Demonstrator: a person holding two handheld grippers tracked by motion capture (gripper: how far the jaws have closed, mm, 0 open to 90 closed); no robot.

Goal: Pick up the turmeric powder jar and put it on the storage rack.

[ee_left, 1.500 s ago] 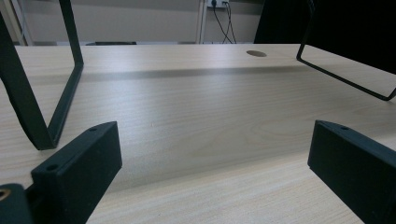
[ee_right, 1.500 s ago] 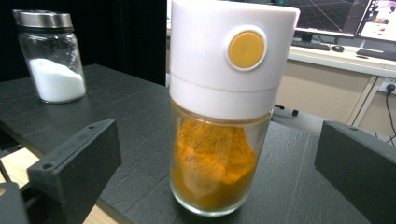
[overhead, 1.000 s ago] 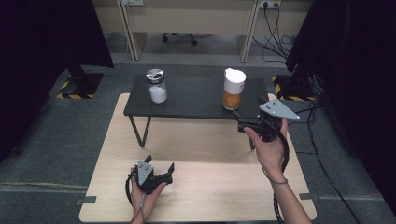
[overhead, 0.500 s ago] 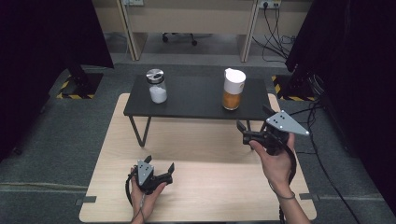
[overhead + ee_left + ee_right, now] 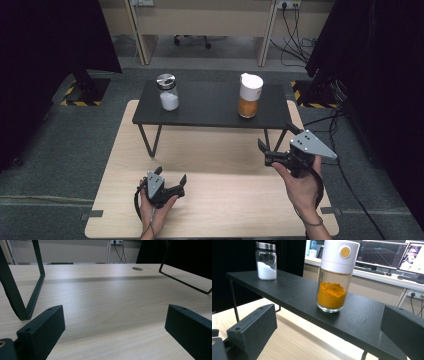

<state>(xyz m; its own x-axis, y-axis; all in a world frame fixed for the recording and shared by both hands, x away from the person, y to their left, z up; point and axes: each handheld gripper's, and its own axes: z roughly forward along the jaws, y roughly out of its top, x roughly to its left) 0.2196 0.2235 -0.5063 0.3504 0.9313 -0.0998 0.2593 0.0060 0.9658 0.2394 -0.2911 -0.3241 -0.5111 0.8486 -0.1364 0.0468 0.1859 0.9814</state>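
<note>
From above, my right claw [image 5: 274,145] hangs released, turmeric jar [image 5: 249,95] at eleven o'clock on the black shelf [image 5: 210,107]; left claw [image 5: 170,181] rests released on the bench [image 5: 225,200]. Right claw view: jar [image 5: 335,277] stands tall, so a high approach might topple it.

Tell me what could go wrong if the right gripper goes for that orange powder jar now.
The orange powder jar is tall and narrow on the raised black shelf, so a jaw of the right gripper nudging it might tip it. It also stands near the shelf's front edge, so a push could slide it off onto the wooden table.
</note>
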